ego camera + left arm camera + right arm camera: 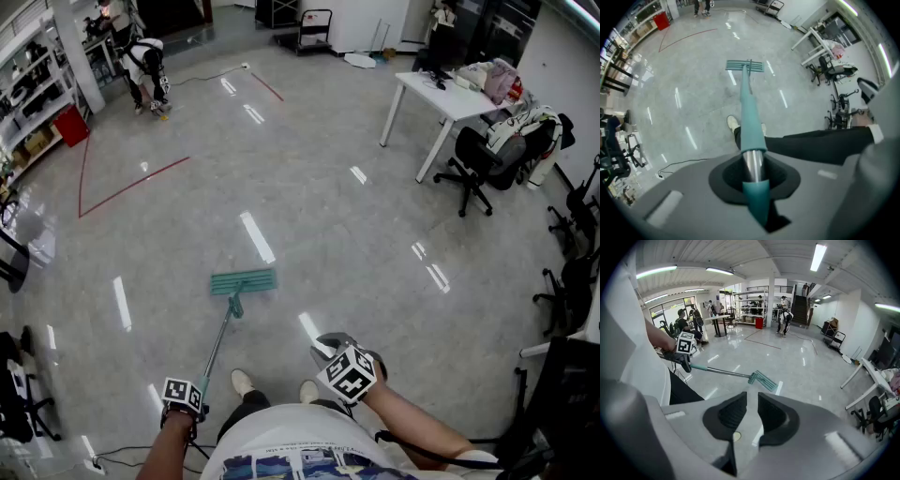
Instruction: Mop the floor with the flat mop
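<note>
- Head view: the left gripper (pixel 184 397) is clamped on the top end of the flat mop's handle (pixel 217 341). The teal mop head (pixel 244 281) lies flat on the grey floor (pixel 309 187), ahead of that gripper and slightly to its right. The right gripper (pixel 349 373) hangs free, off the handle.
- Left gripper view: the jaws are shut around the handle's bare metal section (pixel 752 164). The teal sleeve runs straight out to the mop head. A thin cable (pixel 675 164) lies on the floor close to the gripper's left, and a backward pull could snag it.
- Right gripper view: the jaws stand slightly apart with nothing between them. With only one gripper holding the mop, the long handle could twist and tip the head off the floor.
</note>
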`<state>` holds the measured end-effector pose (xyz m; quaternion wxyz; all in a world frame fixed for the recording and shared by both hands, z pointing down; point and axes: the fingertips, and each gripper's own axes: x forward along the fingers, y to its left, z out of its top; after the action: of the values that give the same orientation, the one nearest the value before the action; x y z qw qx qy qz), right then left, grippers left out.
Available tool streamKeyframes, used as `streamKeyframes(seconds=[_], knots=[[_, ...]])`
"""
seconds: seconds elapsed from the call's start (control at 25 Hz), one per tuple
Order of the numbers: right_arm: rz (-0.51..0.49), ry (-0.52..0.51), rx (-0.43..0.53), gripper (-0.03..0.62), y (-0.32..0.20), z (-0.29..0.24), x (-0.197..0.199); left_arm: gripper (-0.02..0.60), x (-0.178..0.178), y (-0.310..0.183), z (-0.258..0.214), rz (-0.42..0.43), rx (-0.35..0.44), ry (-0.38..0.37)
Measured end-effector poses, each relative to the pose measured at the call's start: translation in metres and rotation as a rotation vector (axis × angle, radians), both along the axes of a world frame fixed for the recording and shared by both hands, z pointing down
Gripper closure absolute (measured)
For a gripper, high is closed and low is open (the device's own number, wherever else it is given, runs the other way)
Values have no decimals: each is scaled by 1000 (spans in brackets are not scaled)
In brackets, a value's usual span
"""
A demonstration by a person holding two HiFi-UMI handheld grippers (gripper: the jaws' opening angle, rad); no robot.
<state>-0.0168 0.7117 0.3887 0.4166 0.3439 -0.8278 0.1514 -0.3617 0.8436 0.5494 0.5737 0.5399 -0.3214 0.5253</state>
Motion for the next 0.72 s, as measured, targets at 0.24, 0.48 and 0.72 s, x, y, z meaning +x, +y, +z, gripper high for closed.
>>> streamKeyframes(seconds=[0.24, 0.48, 0.72], knots=[[23, -3, -7, 514, 20, 8, 31, 520, 24, 6, 3, -17, 7, 0], [60, -40, -11, 514, 33, 9, 55, 520, 37, 16, 4, -14, -8, -9], [106, -67, -7, 514, 35, 11, 74, 520, 47, 2, 0, -9, -1, -22]])
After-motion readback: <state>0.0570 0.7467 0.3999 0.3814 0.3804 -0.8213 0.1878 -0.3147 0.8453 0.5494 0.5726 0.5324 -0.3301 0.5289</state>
